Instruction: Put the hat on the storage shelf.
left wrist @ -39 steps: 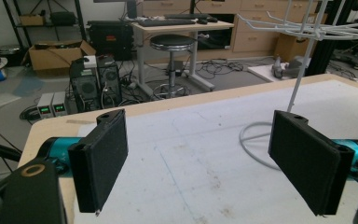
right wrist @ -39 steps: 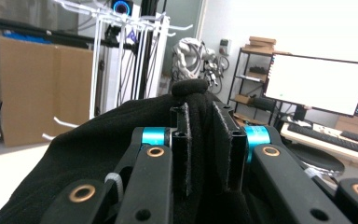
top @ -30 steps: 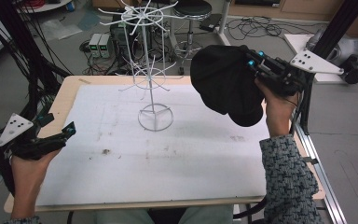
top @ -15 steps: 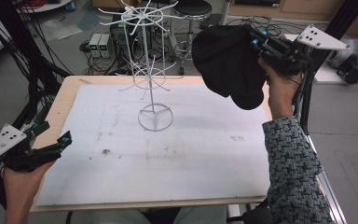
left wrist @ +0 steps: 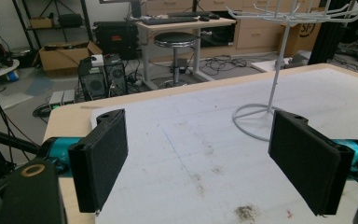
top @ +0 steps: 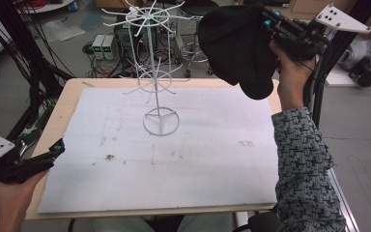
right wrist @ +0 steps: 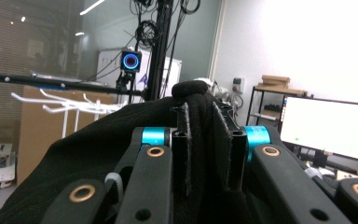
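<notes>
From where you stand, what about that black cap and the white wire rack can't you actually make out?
- black cap: in the high view its shape stays unclear, one dark mass without detail; the right tongs cover where it is pinched.
- The cap in the right gripper view: cut off by the bottom and left edges.
- white wire rack: in the left gripper view the top edge cuts off its upper arms.
- Rack hook tips: too thin to tell in the high view.

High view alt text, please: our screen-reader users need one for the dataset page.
A person's right gripper, shut on a black cap, holds it raised beside the top arms of a white wire rack standing on a white-covered table. The left gripper, fingers open and empty, is low at the table's near left corner.
</notes>
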`<state>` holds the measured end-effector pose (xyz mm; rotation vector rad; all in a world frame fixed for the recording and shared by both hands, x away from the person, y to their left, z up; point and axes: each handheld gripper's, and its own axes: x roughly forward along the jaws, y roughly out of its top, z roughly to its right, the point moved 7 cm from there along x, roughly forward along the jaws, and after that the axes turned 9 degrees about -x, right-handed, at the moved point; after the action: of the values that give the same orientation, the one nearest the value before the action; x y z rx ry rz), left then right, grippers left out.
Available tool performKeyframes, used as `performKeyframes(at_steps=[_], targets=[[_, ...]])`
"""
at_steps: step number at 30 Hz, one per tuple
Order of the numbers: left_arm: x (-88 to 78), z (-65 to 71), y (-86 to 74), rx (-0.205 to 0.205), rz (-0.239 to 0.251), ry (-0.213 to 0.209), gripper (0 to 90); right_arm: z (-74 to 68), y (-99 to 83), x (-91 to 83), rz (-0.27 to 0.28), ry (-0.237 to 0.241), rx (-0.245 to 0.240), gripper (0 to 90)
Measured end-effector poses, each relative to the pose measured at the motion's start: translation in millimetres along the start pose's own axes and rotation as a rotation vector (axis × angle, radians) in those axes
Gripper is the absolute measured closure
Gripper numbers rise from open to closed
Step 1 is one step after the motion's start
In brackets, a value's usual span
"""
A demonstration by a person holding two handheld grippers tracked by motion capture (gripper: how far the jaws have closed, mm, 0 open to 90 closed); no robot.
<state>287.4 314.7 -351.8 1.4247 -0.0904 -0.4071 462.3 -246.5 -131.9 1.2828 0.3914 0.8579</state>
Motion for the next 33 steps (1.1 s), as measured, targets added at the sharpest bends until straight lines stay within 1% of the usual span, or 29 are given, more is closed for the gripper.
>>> performKeyframes(at_steps=[2,5,10,12,17,19,23,24,26,28,33], targets=[[-0.8,-0.2,0.6,-0.002,0.001,-0.002,20.0,1.0,4.5,1.5,0.009,-0.007,-0.009,78.6],[-0.4,1.0,2.3,-0.001,0.006,-0.007,20.0,3.2,9.1,2.4,0.022,-0.006,0.011,78.6],[0.8,1.8,3.3,0.001,0.008,-0.012,20.0,8.8,19.9,2.8,0.042,-0.014,0.017,78.6],[1.2,1.7,3.4,-0.002,0.008,-0.013,20.0,9.1,24.6,3.7,0.053,-0.007,0.025,78.6],[-0.4,1.2,3.6,-0.001,0.007,-0.012,20.0,8.0,36.6,8.8,0.064,-0.007,0.008,78.6],[-1.3,0.4,3.9,-0.001,0.011,-0.009,20.0,7.5,39.4,10.5,0.07,-0.008,0.01,78.6],[-2.9,-0.8,4.3,-0.003,0.012,-0.006,20.0,6.0,42.4,14.6,0.072,-0.004,0.01,78.6],[-3.2,-1.0,4.3,-0.002,0.01,-0.006,20.0,6.0,42.8,16.0,0.074,-0.003,0.0,78.6],[-3.4,-1.2,4.8,-0.005,0.016,-0.005,20.0,4.9,43.3,17.4,0.077,-0.002,0.013,78.6],[-3.5,-1.5,5.2,-0.005,0.018,-0.006,20.0,4.0,44.4,18.8,0.078,0.001,0.006,78.6],[-2.7,-1.7,5.3,-0.006,0.016,-0.007,20.0,2.2,44.2,22.6,0.074,0.007,0.015,78.5]])
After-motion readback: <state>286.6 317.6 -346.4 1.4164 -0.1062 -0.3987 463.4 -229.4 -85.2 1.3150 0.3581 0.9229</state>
